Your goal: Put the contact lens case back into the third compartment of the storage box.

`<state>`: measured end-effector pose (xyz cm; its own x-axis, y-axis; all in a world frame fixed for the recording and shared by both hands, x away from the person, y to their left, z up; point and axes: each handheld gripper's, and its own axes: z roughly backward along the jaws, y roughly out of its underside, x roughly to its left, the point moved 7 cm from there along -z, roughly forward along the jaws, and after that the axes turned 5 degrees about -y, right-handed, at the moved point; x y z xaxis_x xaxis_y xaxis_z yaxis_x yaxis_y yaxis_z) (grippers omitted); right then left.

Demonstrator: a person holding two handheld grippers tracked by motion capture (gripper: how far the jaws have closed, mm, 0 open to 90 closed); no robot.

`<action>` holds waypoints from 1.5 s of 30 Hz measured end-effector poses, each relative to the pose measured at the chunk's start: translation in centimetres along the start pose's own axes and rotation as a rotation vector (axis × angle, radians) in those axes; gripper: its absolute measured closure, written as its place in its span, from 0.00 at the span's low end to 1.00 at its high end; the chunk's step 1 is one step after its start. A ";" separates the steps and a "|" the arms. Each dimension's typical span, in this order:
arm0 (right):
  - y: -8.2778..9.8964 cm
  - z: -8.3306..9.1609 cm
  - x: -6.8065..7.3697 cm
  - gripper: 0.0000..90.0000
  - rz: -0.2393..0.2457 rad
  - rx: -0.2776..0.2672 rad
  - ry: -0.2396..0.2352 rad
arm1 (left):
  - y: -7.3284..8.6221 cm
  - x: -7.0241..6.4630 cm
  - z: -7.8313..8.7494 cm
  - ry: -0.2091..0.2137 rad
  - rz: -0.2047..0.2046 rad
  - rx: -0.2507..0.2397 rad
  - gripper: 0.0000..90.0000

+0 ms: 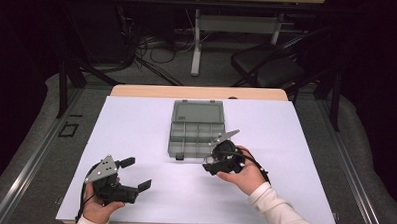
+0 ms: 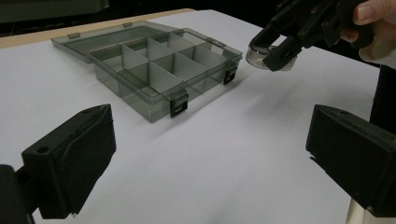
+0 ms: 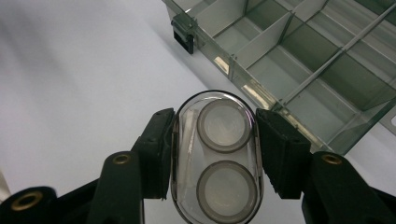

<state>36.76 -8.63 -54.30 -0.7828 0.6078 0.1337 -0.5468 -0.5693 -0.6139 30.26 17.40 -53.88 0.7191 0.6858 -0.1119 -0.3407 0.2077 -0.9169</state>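
From the high view, a person works at a white table point(image 1: 135, 135) where a smoky-grey compartment box point(image 1: 196, 129) lies with its lid folded flat toward the far edge. The right gripper point(image 1: 216, 161) hangs just in front of the box's near right corner, apparently ready to put its load into one of the cells. The left gripper point(image 1: 134, 174) rests low near the table's front edge, well apart from the box.

In the left gripper view, its two black jaws stand wide apart with nothing between them, seemingly kept clear of the work. Beyond them the box shows its empty cells and two black latches point(image 2: 179, 103) hanging open at the front wall. The right gripper carries a small clear case point(image 2: 266, 53) lifted off the table.

In the right gripper view, the jaws clamp that case by its long sides. Two round discs point(image 3: 223, 125) sit inside it, and the box's nearest cells lie just ahead.
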 end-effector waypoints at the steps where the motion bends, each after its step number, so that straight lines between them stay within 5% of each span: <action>1: -0.1 0.0 -0.1 0.54 0.002 -0.001 0.003 | 0.0 0.0 0.0 0.000 0.000 0.000 0.02; 45: -4.6 -3.1 -3.8 0.54 -0.026 0.002 0.087 | 0.0 0.1 0.0 0.004 0.003 -0.004 0.02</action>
<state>43.15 -6.64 -54.41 -0.7396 0.6681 0.0818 -0.5675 -0.5537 -0.6094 30.32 17.48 -53.88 0.7207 0.6836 -0.1157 -0.3404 0.2036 -0.9180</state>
